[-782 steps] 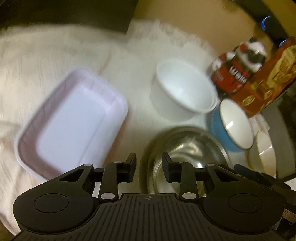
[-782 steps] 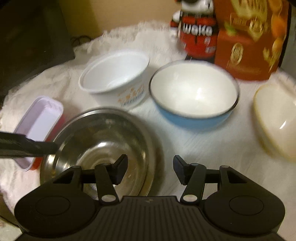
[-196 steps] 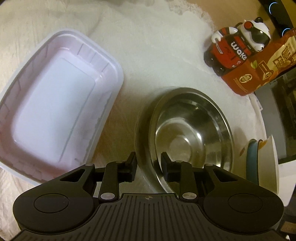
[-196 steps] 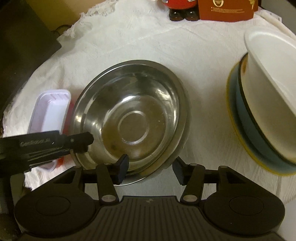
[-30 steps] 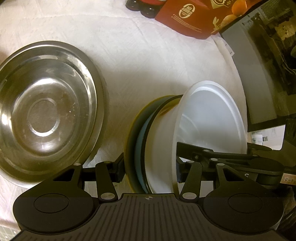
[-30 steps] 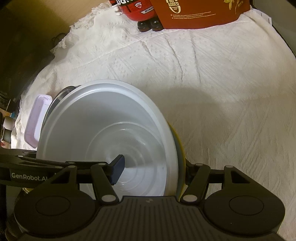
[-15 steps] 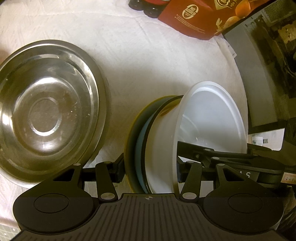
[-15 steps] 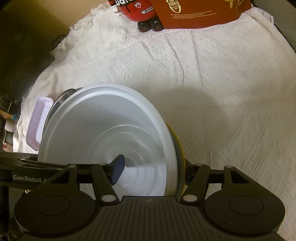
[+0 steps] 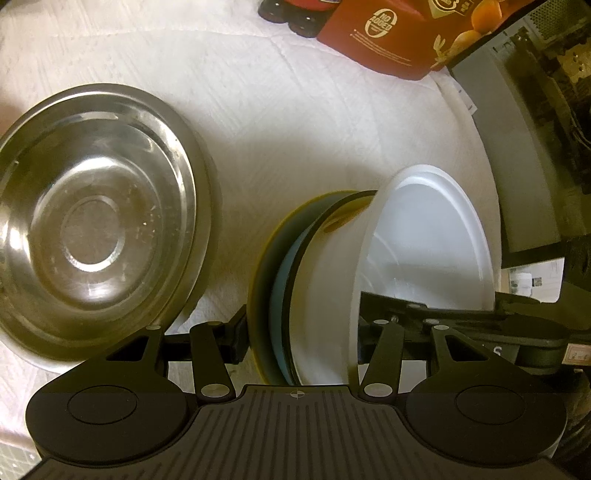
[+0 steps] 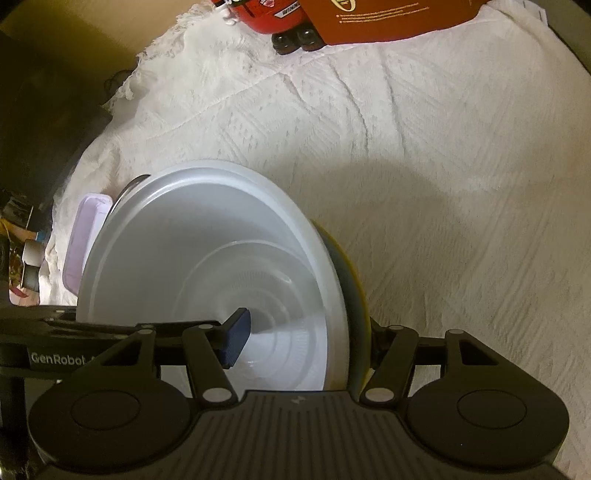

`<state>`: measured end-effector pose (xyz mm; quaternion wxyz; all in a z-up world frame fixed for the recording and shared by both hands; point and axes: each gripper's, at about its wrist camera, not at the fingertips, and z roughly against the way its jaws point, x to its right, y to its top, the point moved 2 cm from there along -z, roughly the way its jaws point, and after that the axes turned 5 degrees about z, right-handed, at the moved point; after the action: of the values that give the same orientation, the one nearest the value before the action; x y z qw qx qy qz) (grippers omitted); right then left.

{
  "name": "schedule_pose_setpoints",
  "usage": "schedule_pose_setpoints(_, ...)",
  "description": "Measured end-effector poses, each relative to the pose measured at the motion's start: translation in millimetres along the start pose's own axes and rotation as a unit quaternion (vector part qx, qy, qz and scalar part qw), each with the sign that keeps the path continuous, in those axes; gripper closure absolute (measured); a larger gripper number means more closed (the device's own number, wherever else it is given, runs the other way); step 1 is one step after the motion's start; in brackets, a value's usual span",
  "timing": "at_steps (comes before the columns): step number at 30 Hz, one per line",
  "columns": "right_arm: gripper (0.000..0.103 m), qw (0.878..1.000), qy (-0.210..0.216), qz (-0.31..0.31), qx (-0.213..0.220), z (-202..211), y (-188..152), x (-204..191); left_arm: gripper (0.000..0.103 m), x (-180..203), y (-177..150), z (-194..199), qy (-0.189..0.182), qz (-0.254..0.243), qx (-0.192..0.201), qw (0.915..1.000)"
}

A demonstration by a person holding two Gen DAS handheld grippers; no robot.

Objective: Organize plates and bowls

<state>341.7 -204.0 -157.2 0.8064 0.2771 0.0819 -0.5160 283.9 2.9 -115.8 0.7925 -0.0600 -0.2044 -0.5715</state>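
A nested stack of bowls is held between both grippers above the white tablecloth: a white plastic bowl (image 9: 424, 236) inside a blue bowl (image 9: 282, 266) inside a yellow-rimmed bowl (image 9: 258, 280). My left gripper (image 9: 299, 332) is shut across the stack's near wall. My right gripper (image 10: 306, 336) is shut on the opposite wall, one finger (image 10: 234, 341) inside the white bowl (image 10: 207, 258). A steel bowl (image 9: 88, 221) sits on the cloth to the left.
A red carton (image 9: 402, 33) and a red toy figure (image 10: 269, 11) stand at the back of the table. A lilac plastic tray (image 10: 83, 236) lies beyond the stack in the right wrist view. A grey box (image 9: 517, 147) borders the table's right edge.
Over the last second the held stack has shifted only slightly; the steel bowl and carton drift a little in view. Earlier, the bowls stood separately on the cloth.
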Motion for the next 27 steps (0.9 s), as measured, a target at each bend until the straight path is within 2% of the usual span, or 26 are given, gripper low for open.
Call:
schedule_pose_setpoints(13, 0.041, 1.0, -0.001, -0.01, -0.006, 0.6, -0.2, 0.2, 0.049, -3.3, 1.3, 2.6, -0.005, 0.0, 0.001, 1.0)
schedule_pose_setpoints(20, 0.041, 1.0, -0.013, -0.006, 0.002, 13.7, 1.7, -3.2, 0.049, 1.7, 4.7, 13.4, -0.022, -0.007, 0.006, 0.9997)
schedule_pose_setpoints(27, 0.041, 0.999, -0.025, 0.015, 0.04, 50.4, 20.7, -30.2, 0.049, 5.6, 19.1, 61.4, -0.045, -0.019, 0.052, 0.9974)
